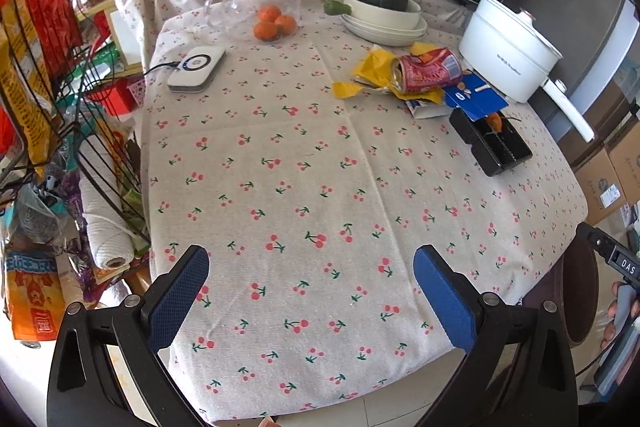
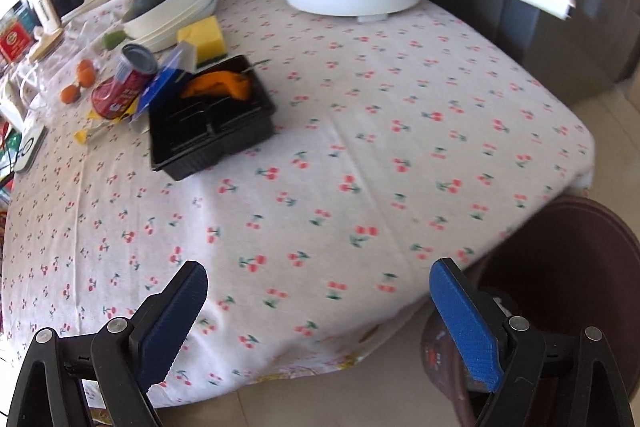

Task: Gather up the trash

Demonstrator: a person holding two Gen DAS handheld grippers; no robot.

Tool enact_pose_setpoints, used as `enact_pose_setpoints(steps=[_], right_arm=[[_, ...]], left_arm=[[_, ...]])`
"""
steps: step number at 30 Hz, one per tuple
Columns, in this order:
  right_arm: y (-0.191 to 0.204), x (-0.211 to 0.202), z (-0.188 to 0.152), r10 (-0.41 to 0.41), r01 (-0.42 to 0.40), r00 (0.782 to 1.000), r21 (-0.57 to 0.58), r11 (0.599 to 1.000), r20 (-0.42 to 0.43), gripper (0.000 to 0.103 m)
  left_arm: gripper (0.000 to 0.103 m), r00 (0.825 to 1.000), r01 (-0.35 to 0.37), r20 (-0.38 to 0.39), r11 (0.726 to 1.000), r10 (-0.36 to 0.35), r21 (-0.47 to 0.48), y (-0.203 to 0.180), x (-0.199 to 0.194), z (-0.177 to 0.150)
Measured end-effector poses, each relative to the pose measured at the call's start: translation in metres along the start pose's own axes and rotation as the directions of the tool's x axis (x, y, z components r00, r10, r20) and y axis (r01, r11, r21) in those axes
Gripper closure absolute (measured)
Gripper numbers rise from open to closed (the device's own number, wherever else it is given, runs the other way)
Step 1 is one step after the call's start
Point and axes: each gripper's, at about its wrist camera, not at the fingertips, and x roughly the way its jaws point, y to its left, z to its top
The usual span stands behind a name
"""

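Observation:
A pile of trash lies on the cherry-print tablecloth [image 1: 304, 187]. It holds a crushed red can [image 1: 426, 69], a yellow wrapper [image 1: 370, 69], a blue carton [image 1: 476, 99] and a black plastic tray [image 1: 492, 143] with an orange peel [image 1: 495, 122] in it. In the right wrist view the same can [image 2: 124, 87], carton [image 2: 162, 85], tray [image 2: 208, 131] and peel [image 2: 218, 89] sit at the far left. My left gripper [image 1: 311, 255] hovers open over the near part of the table, well short of the pile. My right gripper [image 2: 319, 267] is open over the near table corner, with nothing between its fingers.
A white electric pot [image 1: 508, 47] stands behind the trash, its handle jutting over the edge. A squash in stacked bowls [image 1: 384, 15], oranges [image 1: 274, 23], a yellow sponge [image 2: 204, 37] and a white device [image 1: 196, 67] are also on the table. A wire rack [image 1: 40, 67] stands left, a brown stool [image 2: 560, 267] right.

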Motion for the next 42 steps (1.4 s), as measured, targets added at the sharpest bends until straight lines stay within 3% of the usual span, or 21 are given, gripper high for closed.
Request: enact_pose_setpoints(steps=[7, 16, 20, 24, 35, 37, 39, 42], right_arm=[[0.048, 0.018, 0.022, 0.021, -0.021, 1.0, -0.049, 0.999, 0.008, 0.01], [0.133, 0.045, 0.076, 0.035, -0.021, 0.996, -0.179, 0.984, 0.08, 0.01], [0.179, 0.065, 0.091, 0.044, -0.011, 0.993, -0.291, 0.957, 0.108, 0.003], [0.211, 0.092, 0.1, -0.006, 0.053, 0.992, -0.371, 0.927, 0.125, 0.001], [0.229, 0.143, 0.125, -0.114, 0.161, 0.983, -0.377, 0.912, 0.144, 0.001], [0.229, 0.148, 0.128, -0.126, 0.174, 0.981, -0.374, 0.911, 0.15, 0.003], [0.226, 0.149, 0.129, -0.113, 0.157, 0.984, -0.364, 0.918, 0.138, 0.015], [0.223, 0.146, 0.128, -0.105, 0.147, 0.985, -0.356, 0.923, 0.134, 0.015]], left_arm=[[0.0, 0.999, -0.029, 0.028, 0.989, 0.033, -0.144, 0.034, -0.002, 0.014], [0.0, 0.991, -0.132, 0.01, 0.972, 0.136, -0.194, 0.055, 0.01, 0.026], [0.0, 0.991, -0.131, -0.011, 0.969, 0.132, -0.207, 0.062, 0.019, 0.029], [0.0, 0.991, -0.134, -0.031, 0.97, 0.13, -0.202, 0.063, 0.028, 0.031], [0.0, 0.993, -0.113, -0.06, 0.977, 0.104, -0.178, 0.055, 0.039, 0.033], [0.0, 0.993, -0.112, -0.059, 0.978, 0.103, -0.178, 0.053, 0.039, 0.034], [0.0, 0.993, -0.11, -0.06, 0.978, 0.101, -0.177, 0.052, 0.04, 0.034], [0.0, 0.993, -0.107, -0.063, 0.98, 0.097, -0.17, 0.048, 0.041, 0.034]])
